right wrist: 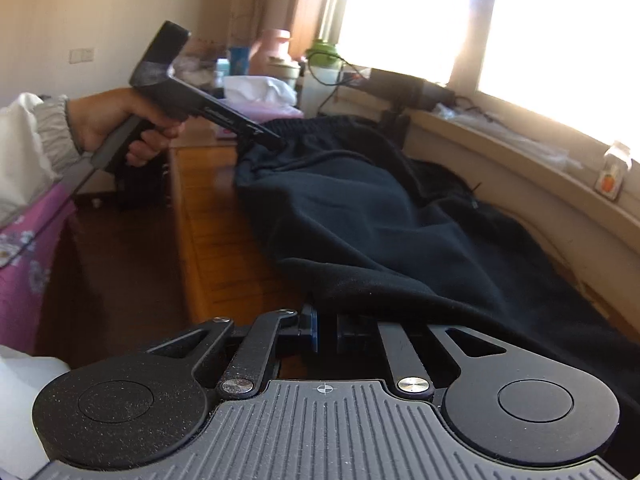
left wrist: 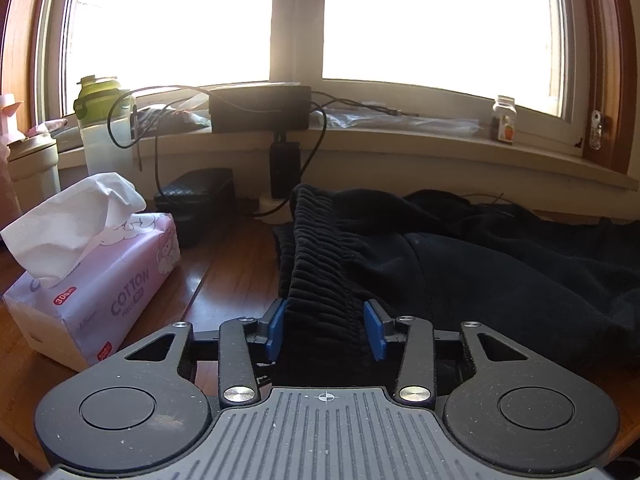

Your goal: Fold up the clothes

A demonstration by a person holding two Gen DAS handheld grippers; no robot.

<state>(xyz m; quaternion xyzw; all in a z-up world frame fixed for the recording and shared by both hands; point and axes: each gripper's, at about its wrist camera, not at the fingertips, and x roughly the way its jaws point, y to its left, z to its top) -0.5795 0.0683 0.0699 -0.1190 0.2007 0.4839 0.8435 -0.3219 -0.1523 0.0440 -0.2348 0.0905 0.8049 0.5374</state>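
A: Garment? Position relative to the windowsill [left wrist: 400,148].

B: Black fleece trousers [right wrist: 360,216] lie lengthwise on the wooden table [left wrist: 224,280], just below the sill. Soft, matte, rumpled; waistband ribbed and elasticated.

A: Left gripper [left wrist: 326,330]?

B: Clenched on the ribbed waistband [left wrist: 320,280]; blue pads press its bunched sides.

A: Right gripper [right wrist: 326,330]?

B: Jaws nearly together, pinching the dark hem edge draped over them, at the trousers' end farthest from the waistband.

A: Other items?

B: Soft pink tissue pack [left wrist: 104,280], left of the waistband, white tissue sticking up.
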